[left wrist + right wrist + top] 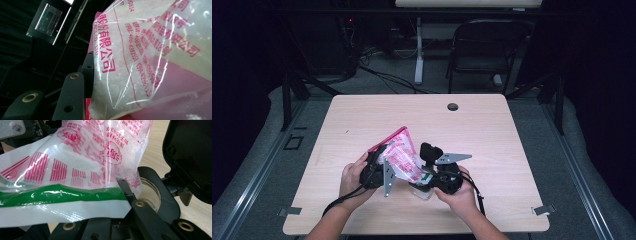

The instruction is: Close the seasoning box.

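A clear plastic bag [402, 157] with red print and white grains inside hangs tilted above the near middle of the table. Its red top end is up on the left. My left gripper [379, 167] is shut on the bag [150, 62]; one black finger [72, 97] presses its side and the other is hidden behind it. My right gripper [429, 175] sits at the bag's lower end, shut. The green-striped bottom edge of the bag [75, 165] lies over its jaws, beside one finger [125, 187]. A clear jar [422, 192] with a black collar [160, 192] and raised black lid [192, 155] sits right there.
The wooden table [362, 115] has a round cable hole [453, 106] near its far edge. A folding chair [484, 47] and a desk leg [418, 55] stand beyond it. Cables trail from both grippers toward the near edge.
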`<state>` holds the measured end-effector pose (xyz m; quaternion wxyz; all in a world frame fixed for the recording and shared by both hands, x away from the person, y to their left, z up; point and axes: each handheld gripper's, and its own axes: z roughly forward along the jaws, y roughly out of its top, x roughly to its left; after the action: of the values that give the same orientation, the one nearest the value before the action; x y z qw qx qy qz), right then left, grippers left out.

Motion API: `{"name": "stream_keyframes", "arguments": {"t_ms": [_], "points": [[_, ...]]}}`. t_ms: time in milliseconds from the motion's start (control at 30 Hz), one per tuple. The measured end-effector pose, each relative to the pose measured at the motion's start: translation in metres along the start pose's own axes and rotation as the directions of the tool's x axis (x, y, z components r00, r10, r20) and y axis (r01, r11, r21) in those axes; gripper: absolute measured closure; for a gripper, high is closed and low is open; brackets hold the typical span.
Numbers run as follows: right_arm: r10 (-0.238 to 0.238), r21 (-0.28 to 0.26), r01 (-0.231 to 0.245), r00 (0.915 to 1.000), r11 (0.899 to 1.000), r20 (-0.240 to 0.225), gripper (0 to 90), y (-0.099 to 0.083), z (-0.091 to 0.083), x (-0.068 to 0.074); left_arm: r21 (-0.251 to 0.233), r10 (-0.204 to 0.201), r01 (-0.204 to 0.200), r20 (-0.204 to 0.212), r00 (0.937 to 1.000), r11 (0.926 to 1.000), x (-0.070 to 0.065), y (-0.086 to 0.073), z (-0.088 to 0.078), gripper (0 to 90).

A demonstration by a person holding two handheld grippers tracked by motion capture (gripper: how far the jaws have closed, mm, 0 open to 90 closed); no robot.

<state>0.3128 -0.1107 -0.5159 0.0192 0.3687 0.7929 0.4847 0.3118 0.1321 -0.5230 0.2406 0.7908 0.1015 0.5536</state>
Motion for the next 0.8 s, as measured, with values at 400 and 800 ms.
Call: {"name": "stream_keyframes", "arguments": {"t_ms": [400,800], "points": [[0.001,-0.008,-0.001,1.0000,1.000,0.004,90.0,-0.0001,-0.0014,-0.0006,0.018,0.037,-0.037,0.000,0.9993,0.9992,0.0013,0.0037,-0.0017,62.4],[0.009,-0.020,-0.009,0.9999,1.000,0.010,89.9,-0.0003,-0.0033,-0.0020,0.023,0.076,-0.075,-0.015,0.9970,0.9969,0.0011,0.0073,-0.0048,62.7]]}}
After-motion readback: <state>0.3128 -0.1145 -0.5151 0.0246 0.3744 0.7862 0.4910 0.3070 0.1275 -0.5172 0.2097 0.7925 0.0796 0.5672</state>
